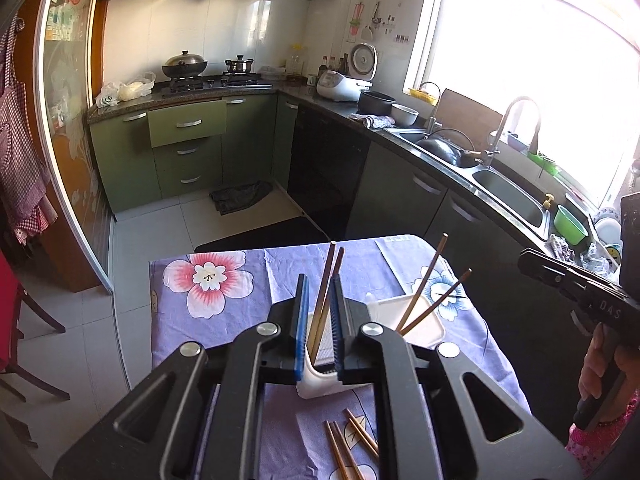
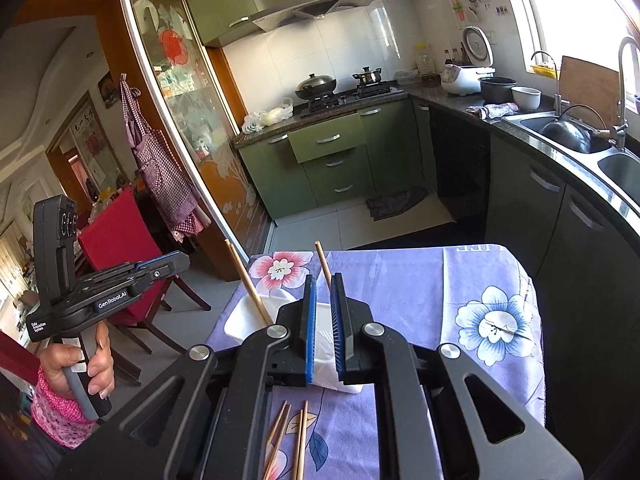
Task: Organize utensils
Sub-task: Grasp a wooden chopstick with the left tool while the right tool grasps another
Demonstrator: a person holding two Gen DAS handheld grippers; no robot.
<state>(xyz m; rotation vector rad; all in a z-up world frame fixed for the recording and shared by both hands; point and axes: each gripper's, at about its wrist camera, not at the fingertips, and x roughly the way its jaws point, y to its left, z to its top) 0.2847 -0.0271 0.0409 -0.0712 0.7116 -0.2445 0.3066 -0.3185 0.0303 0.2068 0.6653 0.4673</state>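
Loose chopsticks point(image 1: 352, 446) lie nearest us on the table point(image 1: 224, 320). Left gripper point(image 1: 320, 308) jaws part around a pair standing in the white holder point(image 1: 416, 320); right gripper point(image 2: 323, 312) jaws part around one at twelve o'clock. We should release fully, then lift straight up.

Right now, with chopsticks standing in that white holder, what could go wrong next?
1. Two chopsticks lean between the left gripper's slightly parted jaws; drawing back carelessly might snag them and tip the white holder.
2. The right gripper likewise has a single chopstick between its jaws, which could be dragged out.
3. Loose chopsticks lie beneath both grippers and could be swept away.
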